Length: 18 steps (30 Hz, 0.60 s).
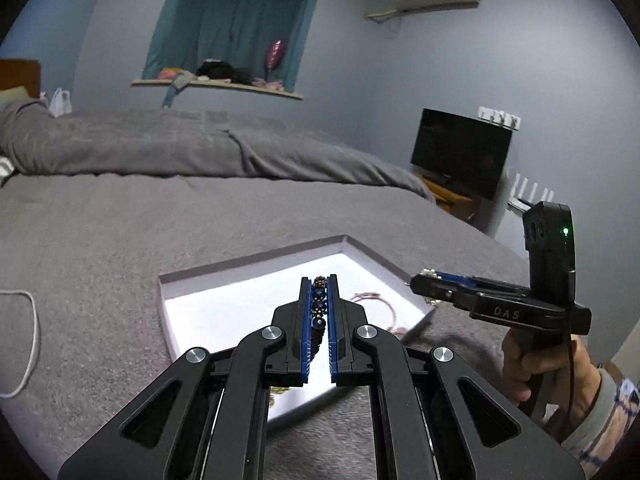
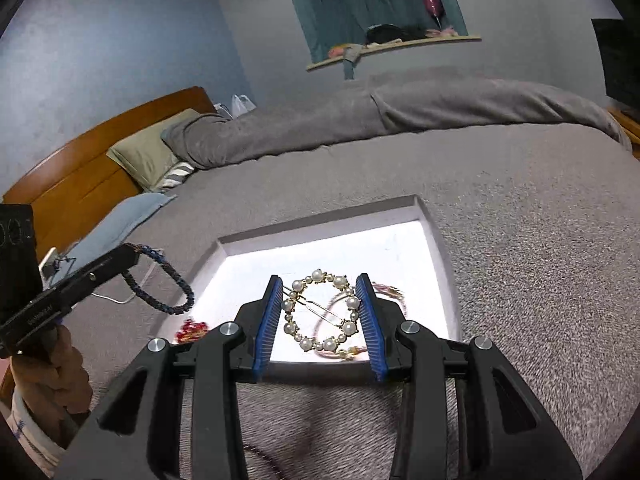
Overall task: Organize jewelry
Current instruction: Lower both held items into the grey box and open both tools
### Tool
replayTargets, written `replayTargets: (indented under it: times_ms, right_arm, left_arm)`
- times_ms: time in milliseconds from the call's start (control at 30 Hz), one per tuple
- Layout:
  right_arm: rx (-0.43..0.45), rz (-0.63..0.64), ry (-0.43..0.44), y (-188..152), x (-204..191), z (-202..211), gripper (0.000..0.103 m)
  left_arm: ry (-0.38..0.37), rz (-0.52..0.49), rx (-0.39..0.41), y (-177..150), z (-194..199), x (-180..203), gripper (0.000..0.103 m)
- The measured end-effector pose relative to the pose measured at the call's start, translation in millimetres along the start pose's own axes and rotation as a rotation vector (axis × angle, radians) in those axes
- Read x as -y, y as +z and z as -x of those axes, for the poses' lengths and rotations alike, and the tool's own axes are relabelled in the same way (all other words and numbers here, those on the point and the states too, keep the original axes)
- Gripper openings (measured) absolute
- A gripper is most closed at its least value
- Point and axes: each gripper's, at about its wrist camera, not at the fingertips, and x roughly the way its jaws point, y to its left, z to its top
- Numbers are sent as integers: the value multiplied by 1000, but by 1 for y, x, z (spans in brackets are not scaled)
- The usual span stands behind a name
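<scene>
The letters "DAS" stood in pale print on the side of the right gripper (image 1: 430,276), just ahead of the hand (image 1: 536,364) that held it. A small printed word ran along the side of the left gripper (image 2: 130,256), too blurred to read.

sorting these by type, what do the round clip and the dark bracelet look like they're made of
Round clip: pearl-like white beads, glossy, on a gold-toned metal ring with a thin wire clasp; probably imitation pearls, can't tell. Dark bracelet: small blue and dark beads woven into a rope, a few faceted ones glinting like glass or plastic.
</scene>
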Motion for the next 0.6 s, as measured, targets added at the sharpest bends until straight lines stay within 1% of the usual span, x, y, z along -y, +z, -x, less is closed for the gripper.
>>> replayTargets:
  times_ms: [233,367,467,600]
  right_arm:
    - [-47,0,-38,0,5,-21,38]
    - [-81,-1,-66,-1,10,-33,38]
    - [-108,19,-100,-5,10,-41,38]
    - [-124,53,-138,-11,7,-45,38]
  left_arm:
    - [30,39,-61,-13,-22,-18,8]
    - [12,64,-63,-12,-27,-24,8]
    - [5,62,-60,-10,-31,-27,8]
    - [12,70,-100,-12,-42,-33,8]
